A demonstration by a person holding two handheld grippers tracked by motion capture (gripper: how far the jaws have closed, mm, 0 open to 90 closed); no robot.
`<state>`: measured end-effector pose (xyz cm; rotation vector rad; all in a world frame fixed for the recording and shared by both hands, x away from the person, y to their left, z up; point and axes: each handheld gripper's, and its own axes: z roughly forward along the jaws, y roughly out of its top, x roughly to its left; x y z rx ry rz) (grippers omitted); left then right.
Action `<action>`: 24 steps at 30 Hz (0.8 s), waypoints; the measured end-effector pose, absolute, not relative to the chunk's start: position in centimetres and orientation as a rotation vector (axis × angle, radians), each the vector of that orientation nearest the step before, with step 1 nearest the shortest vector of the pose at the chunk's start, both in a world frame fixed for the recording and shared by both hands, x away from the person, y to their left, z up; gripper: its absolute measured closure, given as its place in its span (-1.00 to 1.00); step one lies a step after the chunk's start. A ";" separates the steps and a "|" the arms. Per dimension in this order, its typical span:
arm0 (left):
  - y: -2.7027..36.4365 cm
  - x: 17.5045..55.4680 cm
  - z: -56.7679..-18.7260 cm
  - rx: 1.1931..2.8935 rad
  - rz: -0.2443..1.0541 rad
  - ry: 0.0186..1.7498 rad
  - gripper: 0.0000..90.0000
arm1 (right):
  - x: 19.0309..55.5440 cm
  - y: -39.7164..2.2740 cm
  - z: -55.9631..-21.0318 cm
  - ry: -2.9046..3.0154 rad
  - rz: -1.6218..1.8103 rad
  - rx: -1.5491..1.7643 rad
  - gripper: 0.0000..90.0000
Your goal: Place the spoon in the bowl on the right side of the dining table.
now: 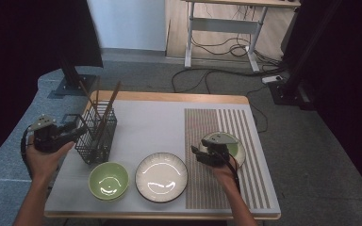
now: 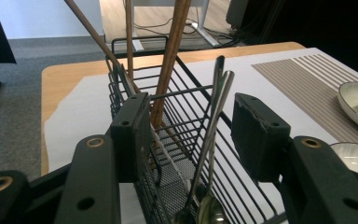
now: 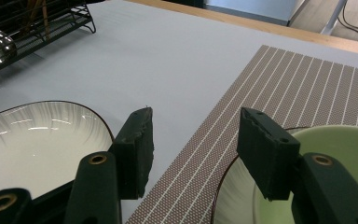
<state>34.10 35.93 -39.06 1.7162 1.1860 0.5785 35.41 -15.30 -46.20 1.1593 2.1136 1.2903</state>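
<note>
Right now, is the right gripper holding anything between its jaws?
No. In the right gripper view the right gripper has its jaws apart with nothing between them, above the striped placemat beside the white plate.

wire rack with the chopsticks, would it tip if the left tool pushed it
Probably. The rack is tall and narrow, with long chopsticks leaning above its rim, so a high push may tip it. Thin wire suggests it's light and could slide on the smooth table.
</note>
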 end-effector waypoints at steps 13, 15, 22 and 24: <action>36.3 36.0 -39.4 1.727 0.593 1.212 0.07 | 35.5 -15.2 -46.3 2.131 1.282 1.157 0.02; 36.3 36.2 -39.3 1.730 0.592 1.212 0.07 | 35.5 -15.2 -46.4 2.132 1.280 1.157 0.02; 36.5 36.8 -39.2 1.733 0.597 1.213 0.08 | 35.5 -15.1 -46.4 2.138 1.277 1.158 0.01; 36.8 37.1 -39.3 1.722 0.598 1.224 0.09 | 35.5 -15.2 -46.4 2.140 1.277 1.162 0.01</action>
